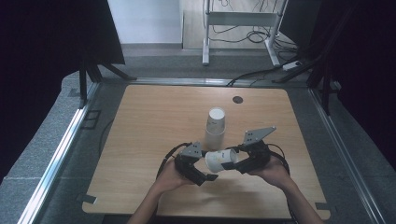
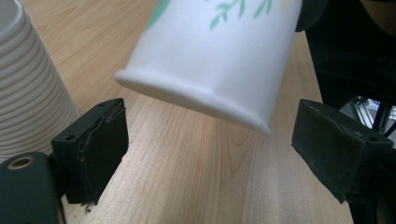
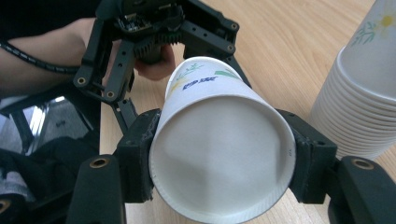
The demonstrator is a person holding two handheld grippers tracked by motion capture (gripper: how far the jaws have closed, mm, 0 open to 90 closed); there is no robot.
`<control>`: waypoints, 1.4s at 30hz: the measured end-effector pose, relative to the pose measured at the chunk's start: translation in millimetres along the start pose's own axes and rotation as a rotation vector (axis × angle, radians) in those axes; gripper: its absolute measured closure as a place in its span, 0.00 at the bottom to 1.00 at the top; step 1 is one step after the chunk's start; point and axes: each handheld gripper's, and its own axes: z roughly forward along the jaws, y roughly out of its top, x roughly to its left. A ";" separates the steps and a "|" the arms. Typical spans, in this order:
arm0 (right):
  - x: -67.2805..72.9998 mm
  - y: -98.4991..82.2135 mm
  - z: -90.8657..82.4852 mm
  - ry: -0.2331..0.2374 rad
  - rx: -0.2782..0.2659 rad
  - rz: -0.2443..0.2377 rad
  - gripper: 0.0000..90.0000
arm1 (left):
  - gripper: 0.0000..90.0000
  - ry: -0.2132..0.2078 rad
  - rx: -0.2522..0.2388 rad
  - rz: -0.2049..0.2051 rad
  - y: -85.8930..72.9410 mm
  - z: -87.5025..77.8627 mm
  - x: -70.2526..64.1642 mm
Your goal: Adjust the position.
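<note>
A white paper cup [image 1: 218,160] with a green leaf print lies on its side above the wooden table [image 1: 154,121], near its front edge. My right gripper [image 1: 235,162] is shut on the cup [image 3: 205,88] near its base, one jaw on each side, and the base faces its camera. The cup's rolled mouth rim [image 2: 187,93] points at my left gripper [image 1: 205,168]. That left gripper [image 2: 215,126] is open, its jaws apart on either side below the rim and not touching it. An upside-down stack of cups [image 1: 215,125] stands just behind, also at the stack [image 2: 28,84] and the stack [image 3: 359,102].
A small dark round hole [image 1: 237,99] sits in the table's far right part. Metal rails run along both table sides. Black curtains hang left and right; a white desk frame [image 1: 238,28] and cables lie on the floor behind.
</note>
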 end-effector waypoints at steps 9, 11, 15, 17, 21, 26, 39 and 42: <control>-0.9 -10.2 -2.2 0.035 -0.079 0.026 0.40 | 0.16 -0.009 -0.032 -0.018 -3.0 -0.4 1.3; -1.3 -12.8 -1.8 0.051 -0.098 0.033 0.40 | 0.16 -0.013 -0.042 -0.020 -3.1 -1.1 1.2; -2.2 -15.7 -0.5 0.061 -0.112 0.042 0.40 | 0.17 -0.024 -0.060 -0.013 -1.9 -3.2 1.1; -2.8 -17.9 0.9 0.071 -0.120 0.051 0.40 | 0.18 -0.025 -0.066 -0.008 -1.2 -4.0 0.6; -3.1 -18.9 2.3 0.083 -0.128 0.056 0.40 | 0.22 -0.032 -0.078 0.000 -0.6 -4.6 0.2; -2.9 -18.7 3.4 0.092 -0.129 0.057 0.40 | 0.27 -0.032 -0.076 0.008 -0.5 -3.5 -0.4; -5.1 -18.3 4.8 0.094 -0.105 0.048 0.40 | 0.33 -0.018 -0.036 0.024 0.8 -3.4 -0.1; -5.2 -17.4 5.1 0.092 -0.099 0.045 0.39 | 0.33 -0.015 -0.030 0.026 1.3 -3.2 -0.3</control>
